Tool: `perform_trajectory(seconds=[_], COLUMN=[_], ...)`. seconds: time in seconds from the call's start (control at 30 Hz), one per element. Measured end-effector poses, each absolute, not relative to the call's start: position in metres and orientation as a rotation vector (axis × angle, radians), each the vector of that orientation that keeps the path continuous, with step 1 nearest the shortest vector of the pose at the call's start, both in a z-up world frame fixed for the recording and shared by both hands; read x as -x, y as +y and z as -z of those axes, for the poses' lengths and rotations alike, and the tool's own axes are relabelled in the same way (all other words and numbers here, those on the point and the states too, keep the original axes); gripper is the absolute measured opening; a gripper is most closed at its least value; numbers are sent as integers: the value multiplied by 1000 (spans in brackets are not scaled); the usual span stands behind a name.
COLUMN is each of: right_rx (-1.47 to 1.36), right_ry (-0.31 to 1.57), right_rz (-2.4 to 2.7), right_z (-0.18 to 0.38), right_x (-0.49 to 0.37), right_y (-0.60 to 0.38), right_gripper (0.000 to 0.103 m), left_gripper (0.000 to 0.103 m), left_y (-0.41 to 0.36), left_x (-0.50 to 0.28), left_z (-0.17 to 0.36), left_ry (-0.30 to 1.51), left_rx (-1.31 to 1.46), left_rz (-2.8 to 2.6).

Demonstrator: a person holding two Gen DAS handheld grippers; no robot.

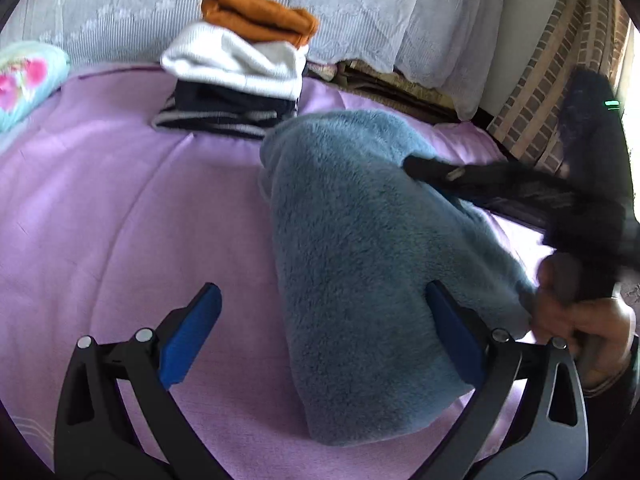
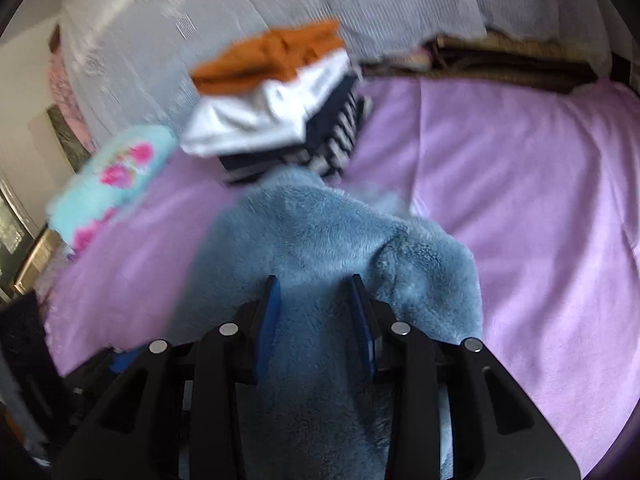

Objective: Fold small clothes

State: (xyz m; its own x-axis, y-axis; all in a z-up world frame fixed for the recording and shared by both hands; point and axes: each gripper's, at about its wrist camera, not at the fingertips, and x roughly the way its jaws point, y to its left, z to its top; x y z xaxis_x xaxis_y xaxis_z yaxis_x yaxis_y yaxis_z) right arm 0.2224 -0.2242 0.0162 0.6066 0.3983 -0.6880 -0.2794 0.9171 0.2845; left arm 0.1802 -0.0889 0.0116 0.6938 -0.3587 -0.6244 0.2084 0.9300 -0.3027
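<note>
A fluffy blue-grey garment (image 1: pixel 360 248) lies folded in a long bundle on the purple bed sheet (image 1: pixel 120 208). My left gripper (image 1: pixel 324 332) is open wide just above the sheet, its right pad (image 1: pixel 452 336) against the garment's near edge and its left pad over bare sheet. In the right wrist view my right gripper (image 2: pixel 316 312) is shut on the fluffy blue-grey garment (image 2: pixel 332 240), whose pile fills the gap between the blue pads. The right gripper also shows blurred in the left wrist view (image 1: pixel 500 188), at the garment's right side.
A stack of folded clothes (image 1: pixel 236 76), orange on white on dark and striped, stands at the back of the bed by the white lace curtain (image 1: pixel 360 8). A turquoise flowered pillow (image 1: pixel 24 80) lies at the left. A brick wall (image 1: pixel 560 80) rises on the right.
</note>
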Motion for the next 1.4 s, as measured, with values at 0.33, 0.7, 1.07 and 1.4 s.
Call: perform_trajectory(seconds=[0.33, 0.7, 1.07, 1.4], right_rx=[-209, -94, -279, -239], right_ry=[752, 972, 771, 759], right_rz=[-378, -482, -511, -471], right_z=[-32, -29, -55, -22], right_x=[-205, -268, -195, -164], right_y=[-230, -182, -239, -259], right_gripper=[37, 32, 29, 33], left_gripper=[101, 101, 101, 101], left_y=[-91, -85, -67, -60], left_x=[-191, -182, -162, -200], left_z=[3, 6, -20, 6], left_ry=[792, 804, 666, 826], left_rx=[249, 291, 316, 383], left_rz=[363, 335, 306, 313])
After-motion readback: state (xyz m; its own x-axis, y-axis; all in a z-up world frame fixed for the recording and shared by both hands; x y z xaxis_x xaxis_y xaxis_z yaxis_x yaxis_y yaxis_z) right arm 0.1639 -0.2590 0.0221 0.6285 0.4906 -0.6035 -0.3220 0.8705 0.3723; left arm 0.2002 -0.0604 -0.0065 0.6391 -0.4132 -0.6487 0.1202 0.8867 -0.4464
